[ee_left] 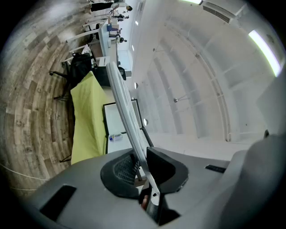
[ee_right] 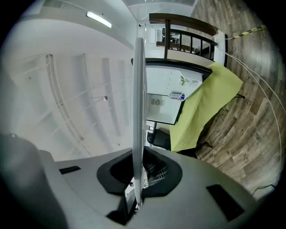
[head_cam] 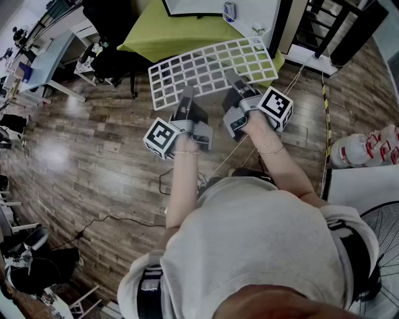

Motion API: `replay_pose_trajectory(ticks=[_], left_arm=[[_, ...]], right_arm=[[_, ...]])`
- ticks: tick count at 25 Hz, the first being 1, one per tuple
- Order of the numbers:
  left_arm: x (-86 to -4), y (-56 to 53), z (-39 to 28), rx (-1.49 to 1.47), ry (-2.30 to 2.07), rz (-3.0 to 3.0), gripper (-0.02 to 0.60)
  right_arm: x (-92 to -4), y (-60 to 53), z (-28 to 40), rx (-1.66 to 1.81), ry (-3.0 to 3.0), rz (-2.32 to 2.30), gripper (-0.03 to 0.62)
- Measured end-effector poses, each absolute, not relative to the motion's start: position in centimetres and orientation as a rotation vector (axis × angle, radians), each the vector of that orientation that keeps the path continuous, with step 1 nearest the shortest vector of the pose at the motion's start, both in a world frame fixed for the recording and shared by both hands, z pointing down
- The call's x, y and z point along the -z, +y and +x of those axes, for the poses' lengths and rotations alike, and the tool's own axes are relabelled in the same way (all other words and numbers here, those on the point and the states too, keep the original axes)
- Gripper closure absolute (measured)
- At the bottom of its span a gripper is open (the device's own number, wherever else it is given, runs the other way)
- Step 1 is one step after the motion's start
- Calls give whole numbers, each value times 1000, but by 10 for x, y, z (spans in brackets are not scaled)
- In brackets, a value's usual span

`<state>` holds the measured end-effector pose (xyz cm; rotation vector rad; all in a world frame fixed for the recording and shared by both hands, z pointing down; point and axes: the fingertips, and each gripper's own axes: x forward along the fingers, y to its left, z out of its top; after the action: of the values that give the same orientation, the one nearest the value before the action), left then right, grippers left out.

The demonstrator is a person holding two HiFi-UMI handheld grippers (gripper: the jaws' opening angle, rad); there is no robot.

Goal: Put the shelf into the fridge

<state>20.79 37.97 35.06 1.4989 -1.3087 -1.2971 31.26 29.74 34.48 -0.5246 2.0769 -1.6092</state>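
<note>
A white wire-grid fridge shelf [head_cam: 212, 68] is held in the air over the wooden floor, roughly level, in front of the person. My left gripper [head_cam: 186, 95] is shut on its near edge at the left. My right gripper [head_cam: 232, 77] is shut on the near edge further right. In the left gripper view the shelf [ee_left: 123, 107] shows edge-on as a thin white bar running up from between the jaws. The right gripper view shows the shelf [ee_right: 138, 112] the same way, clamped upright between the jaws. No fridge is visible.
A table draped in yellow-green cloth [head_cam: 168, 34] stands just beyond the shelf, with a white board [head_cam: 206, 6] on it. Desks and chairs [head_cam: 56, 56] line the far left. A dark railing [head_cam: 330, 25] is at the far right. Cables [head_cam: 230, 156] cross the floor; a fan [head_cam: 380, 230] stands at lower right.
</note>
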Motion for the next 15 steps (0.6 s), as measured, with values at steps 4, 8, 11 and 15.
replay_pose_trajectory(ticks=[4,8,11,15], left_arm=[[-357,378,202,1274,-1353,1499,528],[-353,376,203,1287,-1337,1505,528],[-352,375,204,1295,-1331,1514,528],[-357,373,203,1281,-1335,1501,524]], right_arm=[[-344,294,310,1601,2077,-507,554],[-346,293,310,1607,2074,-504,554],[-346,293,309,1600,2079,-500,554],[-346,289,310,1584,2068,-518,554]])
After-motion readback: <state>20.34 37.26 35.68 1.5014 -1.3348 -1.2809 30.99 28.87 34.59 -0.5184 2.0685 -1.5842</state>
